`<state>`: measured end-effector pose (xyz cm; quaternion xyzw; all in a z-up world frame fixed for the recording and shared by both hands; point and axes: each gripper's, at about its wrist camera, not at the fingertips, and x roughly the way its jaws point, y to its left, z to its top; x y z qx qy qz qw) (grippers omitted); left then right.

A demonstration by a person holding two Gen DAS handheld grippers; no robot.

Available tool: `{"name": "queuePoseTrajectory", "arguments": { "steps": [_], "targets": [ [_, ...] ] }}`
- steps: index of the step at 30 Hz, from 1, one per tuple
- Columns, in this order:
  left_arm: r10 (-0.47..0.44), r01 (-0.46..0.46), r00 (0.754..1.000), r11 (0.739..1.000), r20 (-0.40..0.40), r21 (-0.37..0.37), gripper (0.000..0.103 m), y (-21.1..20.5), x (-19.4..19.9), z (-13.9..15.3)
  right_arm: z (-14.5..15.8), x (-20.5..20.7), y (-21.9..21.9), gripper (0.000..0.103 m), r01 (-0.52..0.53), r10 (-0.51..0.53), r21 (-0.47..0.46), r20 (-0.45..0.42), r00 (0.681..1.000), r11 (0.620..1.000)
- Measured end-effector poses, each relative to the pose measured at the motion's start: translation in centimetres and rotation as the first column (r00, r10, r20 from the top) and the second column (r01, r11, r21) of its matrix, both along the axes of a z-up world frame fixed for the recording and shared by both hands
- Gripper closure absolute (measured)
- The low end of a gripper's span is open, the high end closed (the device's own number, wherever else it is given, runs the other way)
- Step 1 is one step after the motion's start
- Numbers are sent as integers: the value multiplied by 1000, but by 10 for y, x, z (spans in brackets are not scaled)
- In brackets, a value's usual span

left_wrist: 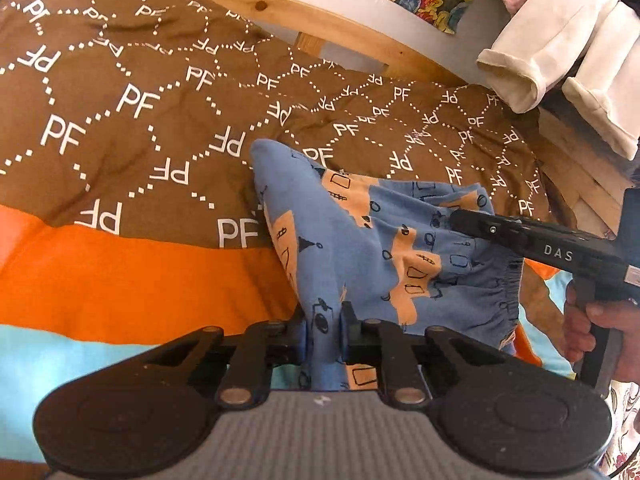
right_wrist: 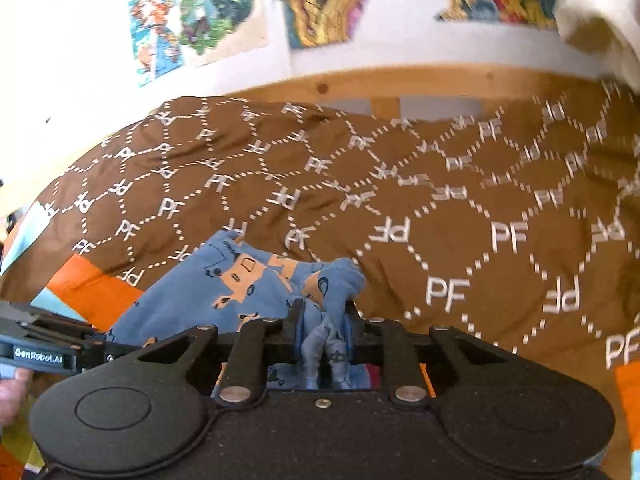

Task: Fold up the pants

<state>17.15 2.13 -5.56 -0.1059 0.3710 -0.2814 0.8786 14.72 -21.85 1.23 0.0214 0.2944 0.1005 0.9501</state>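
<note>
- Soft blue knit pants (left_wrist: 376,248), printed with peach patches and small dark line drawings, lie bunched on a bed, their gathered elastic waistband (left_wrist: 500,300) puckered along one edge.
- The left gripper (left_wrist: 324,322) is clamped narrow on a fold of the blue cloth, which runs up between its two black fingers and out toward a rounded peak of fabric beyond.
- The right gripper (right_wrist: 323,320) is likewise pinched on a crumpled wad of the same pants (right_wrist: 248,284), the cloth squeezed into tight vertical creases between its jaws.
- In the left wrist view the right gripper (left_wrist: 454,216) reaches in from the right, its tip buried in the cloth near the waistband, a hand (left_wrist: 588,328) wrapped around its handle.
- Beneath the pants spreads a brown quilted bedspread (left_wrist: 140,100) with white "PF" letters and dotted hexagons, bordered by orange and pale blue bands.
- A pale wooden bed frame (right_wrist: 400,80) runs behind, with colourful pictures (right_wrist: 192,12) on the white wall above.
- Cream folded fabric (left_wrist: 560,48) hangs at the upper right of the left wrist view.
</note>
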Motion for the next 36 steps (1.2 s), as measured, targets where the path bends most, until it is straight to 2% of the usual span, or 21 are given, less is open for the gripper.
{"name": "queuePoseTrajectory", "arguments": {
  "steps": [11,18,24,28,32,36],
  "targets": [
    [0,0,999,1000,34,10,87,-6,-11,27,23,-23,11,84,-15,19,-57,62,998,998],
    [10,-10,998,1000,63,-6,87,-23,7,55,48,-7,-3,84,-19,23,-50,76,997,999],
    [27,-24,990,999,137,-22,87,-45,47,82,84,37,-16,84,-51,64,-116,111,992,992],
    [65,-59,985,997,161,-41,87,-55,82,86,101,81,-24,84,-58,79,-164,124,989,985],
    [92,-88,989,995,118,-44,87,-61,116,74,96,124,-33,84,-45,62,-174,95,994,984],
    [86,-85,994,996,74,-12,87,-64,139,52,66,158,-43,84,-16,20,-154,23,1000,988]
  ]
}}
